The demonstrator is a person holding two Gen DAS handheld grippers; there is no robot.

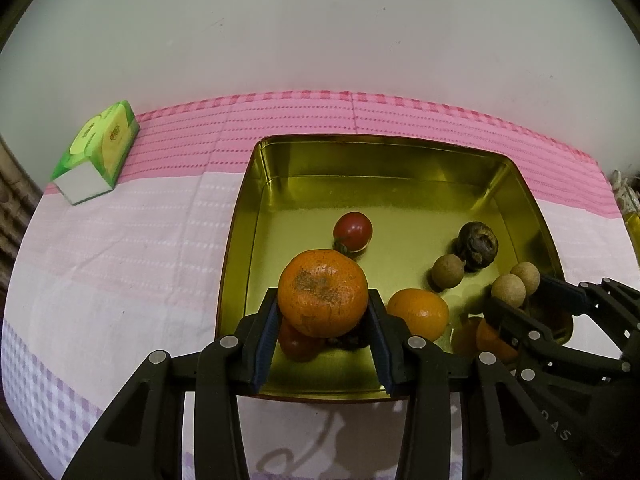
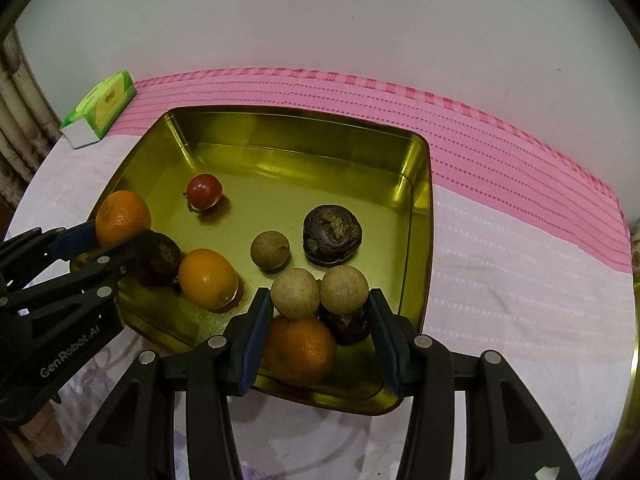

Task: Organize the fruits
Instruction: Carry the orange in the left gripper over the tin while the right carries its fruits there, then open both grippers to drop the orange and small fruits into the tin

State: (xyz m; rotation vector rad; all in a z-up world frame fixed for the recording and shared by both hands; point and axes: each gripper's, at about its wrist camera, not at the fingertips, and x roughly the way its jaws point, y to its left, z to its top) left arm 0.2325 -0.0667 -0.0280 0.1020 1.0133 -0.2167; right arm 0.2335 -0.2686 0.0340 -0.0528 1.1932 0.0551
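The left gripper [image 1: 323, 312] pinches a big mandarin [image 1: 323, 294] between its two blue pads, held above the near part of the golden tin tray [image 1: 240, 240]. The right gripper [image 2: 318, 306] holds two pale round longans [image 2: 295, 293] side by side; the pads seem to press their outer sides, with a small gap perhaps at the right pad.

The tray stands on a table under a cloth [image 1: 120, 240], white with pink stripes toward the back and lilac checks at the near edge. Behind it is a plain pale wall [image 1: 320, 40]. A green tissue pack [image 1: 98, 152] lies at the far left of the cloth, well apart from the tray.

In the tray lie a red cherry tomato [image 1: 353, 231], a dark wrinkled fruit [image 1: 478, 245], a single longan [image 1: 448, 272] just beside it, and a smaller orange mandarin [image 1: 420, 314]. Under the held mandarin another red fruit [image 1: 298, 344] is partly hidden. Under the right gripper lie one more mandarin [image 2: 302, 350] and a dark fruit [image 2: 348, 326].
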